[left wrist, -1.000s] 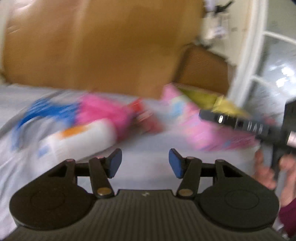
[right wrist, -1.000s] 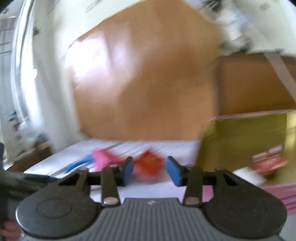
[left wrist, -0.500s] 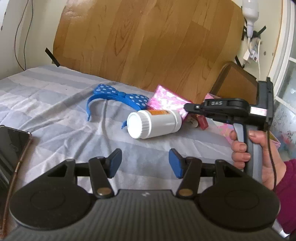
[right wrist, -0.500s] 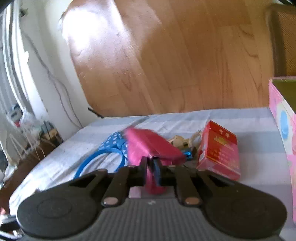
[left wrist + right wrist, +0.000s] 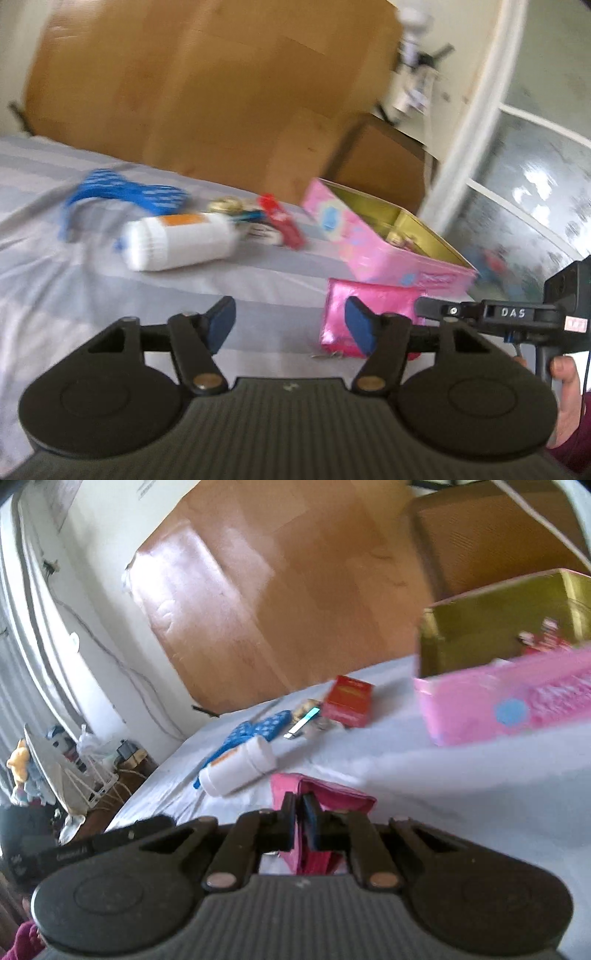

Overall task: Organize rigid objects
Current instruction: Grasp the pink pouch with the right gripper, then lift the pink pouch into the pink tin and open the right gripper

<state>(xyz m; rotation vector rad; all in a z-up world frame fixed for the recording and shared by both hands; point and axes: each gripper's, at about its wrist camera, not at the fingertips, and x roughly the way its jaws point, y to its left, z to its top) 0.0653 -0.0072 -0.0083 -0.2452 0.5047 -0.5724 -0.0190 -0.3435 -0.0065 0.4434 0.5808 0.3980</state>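
Striped bedsheet (image 5: 258,280), right tongs (image 5: 300,823) clamping pink pouch (image 5: 332,797), left tongs (image 5: 290,325) opening, empty

bottle (image 5: 177,242) left | tin (image 5: 388,240) right | wallet (image 5: 365,317) before tin

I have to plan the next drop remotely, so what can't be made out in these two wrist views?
- Contents of the pink tin box: both views, walls hide most, blur smears the rest.
- Small bits between white bottle and red box: blurred and small.
- Pink wallet in the right gripper: near end hidden behind its fingers.
- Left gripper, opening with nothing between: its right finger covers part of the wallet.
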